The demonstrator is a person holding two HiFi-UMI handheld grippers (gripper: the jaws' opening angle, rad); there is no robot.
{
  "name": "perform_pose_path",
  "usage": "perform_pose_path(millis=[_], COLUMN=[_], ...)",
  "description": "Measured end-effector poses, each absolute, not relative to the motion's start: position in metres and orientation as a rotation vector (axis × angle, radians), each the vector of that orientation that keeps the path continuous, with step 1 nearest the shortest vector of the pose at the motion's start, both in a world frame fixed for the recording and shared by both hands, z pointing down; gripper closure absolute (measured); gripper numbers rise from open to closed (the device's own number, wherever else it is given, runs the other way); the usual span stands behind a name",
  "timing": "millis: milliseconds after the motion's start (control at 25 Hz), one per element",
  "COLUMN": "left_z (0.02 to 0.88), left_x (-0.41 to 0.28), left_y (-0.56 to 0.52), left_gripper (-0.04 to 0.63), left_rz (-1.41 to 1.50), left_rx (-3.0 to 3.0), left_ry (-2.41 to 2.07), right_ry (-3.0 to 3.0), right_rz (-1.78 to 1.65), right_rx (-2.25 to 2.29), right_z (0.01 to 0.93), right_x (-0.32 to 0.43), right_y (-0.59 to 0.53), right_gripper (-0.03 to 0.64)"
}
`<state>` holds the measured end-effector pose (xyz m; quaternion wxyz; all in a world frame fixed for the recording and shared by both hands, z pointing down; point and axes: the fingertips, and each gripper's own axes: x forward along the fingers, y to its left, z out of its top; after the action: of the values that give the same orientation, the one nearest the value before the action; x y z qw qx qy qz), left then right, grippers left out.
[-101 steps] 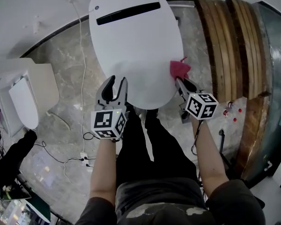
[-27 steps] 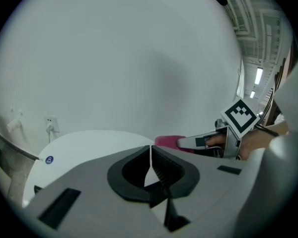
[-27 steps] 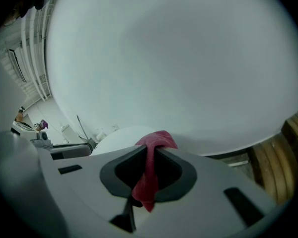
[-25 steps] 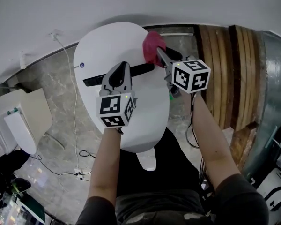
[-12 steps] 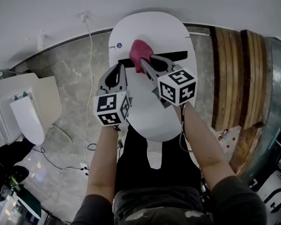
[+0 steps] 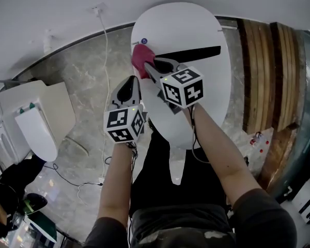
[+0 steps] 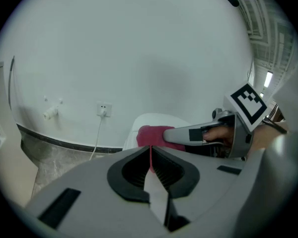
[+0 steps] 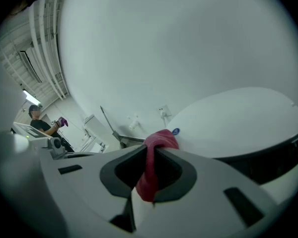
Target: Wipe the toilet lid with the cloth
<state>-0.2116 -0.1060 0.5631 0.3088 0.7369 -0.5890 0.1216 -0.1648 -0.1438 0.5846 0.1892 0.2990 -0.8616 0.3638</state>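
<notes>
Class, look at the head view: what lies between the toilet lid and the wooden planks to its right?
Only a narrow strip of bare marble floor separates the toilet lid from the wooden planks. The head view shows this.

Left forearm [image 6: 116, 185] and right forearm [image 6: 217, 154] both reach forward, side by side. Left gripper [image 6: 132, 82] tilts downward, jaws pressed together, nothing between. Right gripper [image 6: 150, 64] sits just ahead, angled across toward the left one, jaws clamped on cloth [image 6: 139, 56].
</notes>
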Motion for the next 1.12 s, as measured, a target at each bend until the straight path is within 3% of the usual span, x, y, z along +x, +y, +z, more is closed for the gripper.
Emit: perform_pose_path(millis=[760,1120], left_z=[0.557,0.566], left_x=[0.008,0.032], left_y=[-0.141,-0.112], left_gripper=[0.575,0.575], left_rz=[0.308,0.337], left_rx=[2.057,2.066], left_ry=[-1.467,-1.402], right_ry=[-2.294,-2.245], right_rz=[1.066,1.106], right_rx=[1.168,1.202], right_z=[0.597,0.613], right_x=[0.135,0.167], right_y=[-0.19,-0.168], right_gripper=[0.575,0.575])
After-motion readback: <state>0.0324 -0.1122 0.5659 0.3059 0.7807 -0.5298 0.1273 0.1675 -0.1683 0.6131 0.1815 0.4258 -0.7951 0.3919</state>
